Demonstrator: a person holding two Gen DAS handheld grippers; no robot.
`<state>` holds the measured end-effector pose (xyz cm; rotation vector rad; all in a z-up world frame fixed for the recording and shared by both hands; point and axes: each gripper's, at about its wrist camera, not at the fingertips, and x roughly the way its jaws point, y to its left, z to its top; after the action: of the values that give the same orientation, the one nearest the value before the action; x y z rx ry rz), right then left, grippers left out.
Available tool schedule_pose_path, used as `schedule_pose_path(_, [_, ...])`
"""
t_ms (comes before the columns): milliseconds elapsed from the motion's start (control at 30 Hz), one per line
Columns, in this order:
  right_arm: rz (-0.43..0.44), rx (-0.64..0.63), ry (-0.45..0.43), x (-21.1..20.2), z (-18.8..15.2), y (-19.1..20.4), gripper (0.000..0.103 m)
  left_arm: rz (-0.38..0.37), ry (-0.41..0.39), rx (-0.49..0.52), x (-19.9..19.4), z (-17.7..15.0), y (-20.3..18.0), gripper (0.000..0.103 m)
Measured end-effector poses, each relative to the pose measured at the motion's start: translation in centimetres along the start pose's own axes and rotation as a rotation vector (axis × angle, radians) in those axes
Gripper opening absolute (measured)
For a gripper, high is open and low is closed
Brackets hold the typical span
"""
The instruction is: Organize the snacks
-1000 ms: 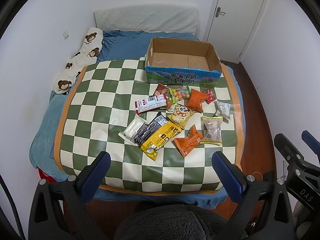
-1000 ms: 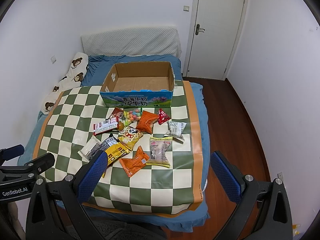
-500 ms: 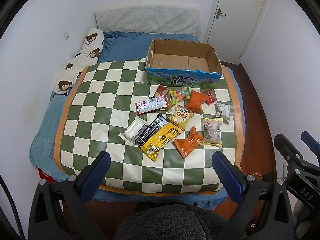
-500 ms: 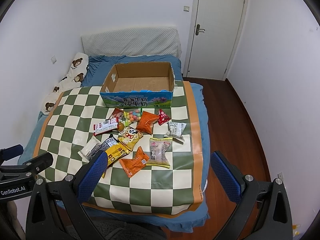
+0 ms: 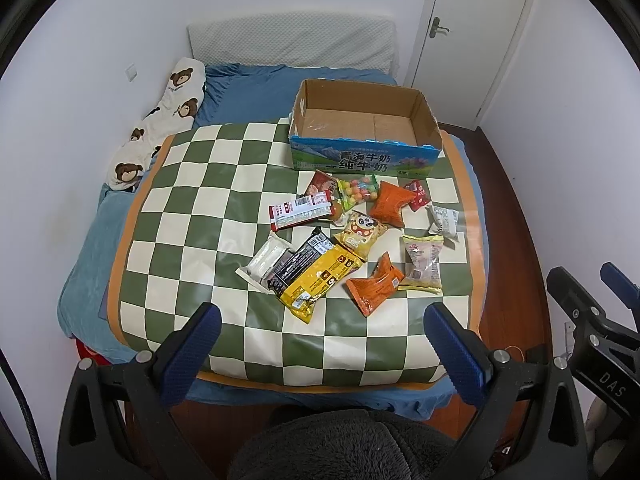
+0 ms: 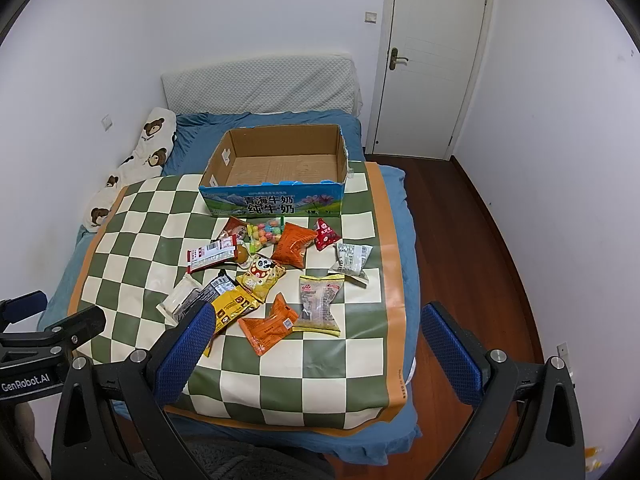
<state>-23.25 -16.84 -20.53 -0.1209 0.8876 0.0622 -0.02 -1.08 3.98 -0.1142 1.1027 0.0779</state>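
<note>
Snacks point(image 5: 344, 240) lie scattered just in front of the box point(image 5: 362, 128) on the mat. My left gripper point(image 5: 320, 340) and right gripper point(image 6: 316, 340) hover level before them, both spread wide, holding nothing.

Bare checkered mat point(image 5: 192, 216) left of snack pile point(image 5: 352, 236)

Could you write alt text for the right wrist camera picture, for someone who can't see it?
A dozen or so snack packets lie scattered on a green-and-white checkered mat on a bed, in front of an empty cardboard box. The open right gripper frames the bottom edge, holding nothing.
</note>
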Motion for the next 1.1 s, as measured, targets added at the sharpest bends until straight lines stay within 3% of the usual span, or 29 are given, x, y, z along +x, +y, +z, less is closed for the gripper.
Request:
schedule_pose_path(467, [0.011, 0.001, 0.012, 0.4, 0.2, 0.0, 0.103, -0.002, 0.004, -0.013, 0.0, 0.1, -0.1, 0.103])
schedule_pose_path(633, [0.028, 0.018, 0.05, 2.6, -0.3, 0.2, 0.103, 0.037, -0.008, -0.026, 3.1, 0.5, 1.3, 0.103])
schedule_pose_path(900, [0.169, 0.161, 0.28, 15.0, -3.0, 0.9, 0.103, 0.182, 0.06, 0.149, 13.9, 1.6, 3.3, 0.103])
schedule_pose_path(1100, [0.224, 0.295, 0.44, 26.3, -6.7, 1.7, 0.103, 0.159, 0.203, 0.352, 24.0, 2.4, 2.8, 0.103])
